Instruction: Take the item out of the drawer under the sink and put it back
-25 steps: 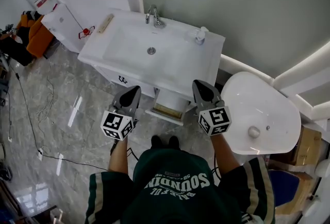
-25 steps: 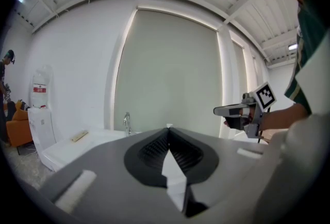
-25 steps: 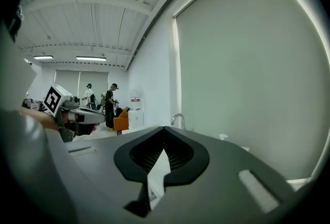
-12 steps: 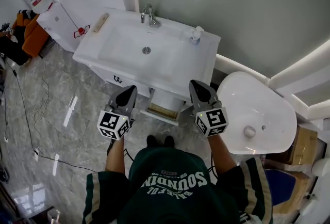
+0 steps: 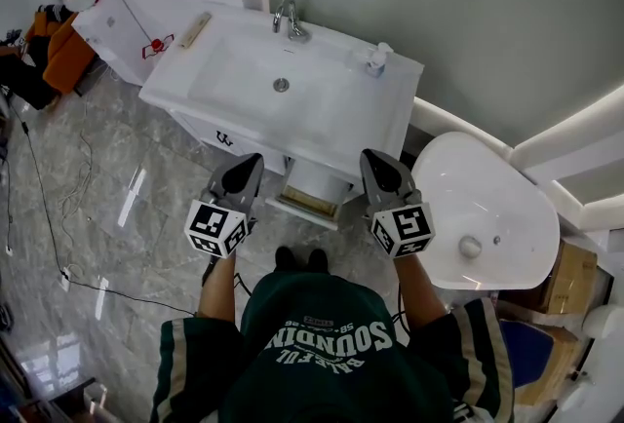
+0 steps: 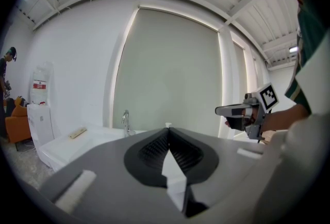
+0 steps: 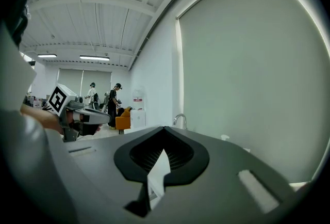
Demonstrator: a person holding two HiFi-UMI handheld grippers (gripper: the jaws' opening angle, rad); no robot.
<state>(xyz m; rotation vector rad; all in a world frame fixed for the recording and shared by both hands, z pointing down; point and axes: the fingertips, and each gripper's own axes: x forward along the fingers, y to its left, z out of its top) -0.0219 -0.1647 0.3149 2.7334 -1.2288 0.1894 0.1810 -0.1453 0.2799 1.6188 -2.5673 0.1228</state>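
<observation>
Drawer (image 5: 310, 216) under the sink (image 5: 244, 80) is seen pulled out. One flat tan item (image 5: 314, 207) is held in it, lying near the drawer's front, long axis parallel to the cabinet front. Its type cannot be made out. Left tool (image 5: 255, 159) and right tool (image 5: 369, 156) are both clenched on nothing, flanking the drawer, clear of it.

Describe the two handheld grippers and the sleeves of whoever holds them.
The left gripper and right gripper are grey wedges tapering to a point, with black ribbed pads. Each carries a white cube with black square markers. The jersey is dark green, its short sleeves striped cream.
</observation>
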